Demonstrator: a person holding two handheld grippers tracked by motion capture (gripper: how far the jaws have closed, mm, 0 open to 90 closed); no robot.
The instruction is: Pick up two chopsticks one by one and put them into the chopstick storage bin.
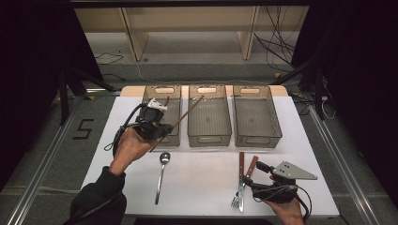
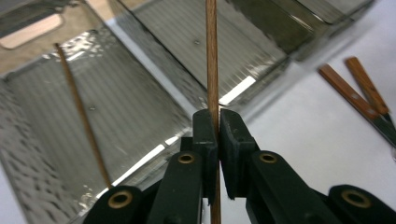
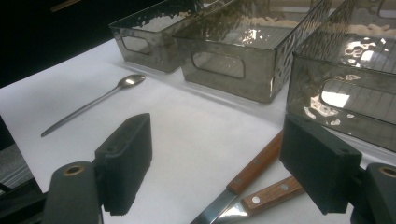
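One chopstick (image 2: 81, 114) lies in the left bin (image 1: 162, 123). Left claw (image 2: 217, 122) grips the second chopstick (image 2: 212, 60) above it. Right claw (image 3: 219, 163) open; spoon (image 1: 162, 173), fork (image 1: 238, 193), knife (image 1: 242, 178) remain on the surface (image 1: 197, 180).

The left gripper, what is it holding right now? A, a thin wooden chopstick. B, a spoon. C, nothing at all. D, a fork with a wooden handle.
A: in the left gripper view, the left gripper has its jaws shut on a thin wooden chopstick, which runs up over the clear bins; the spoon lies on the table.
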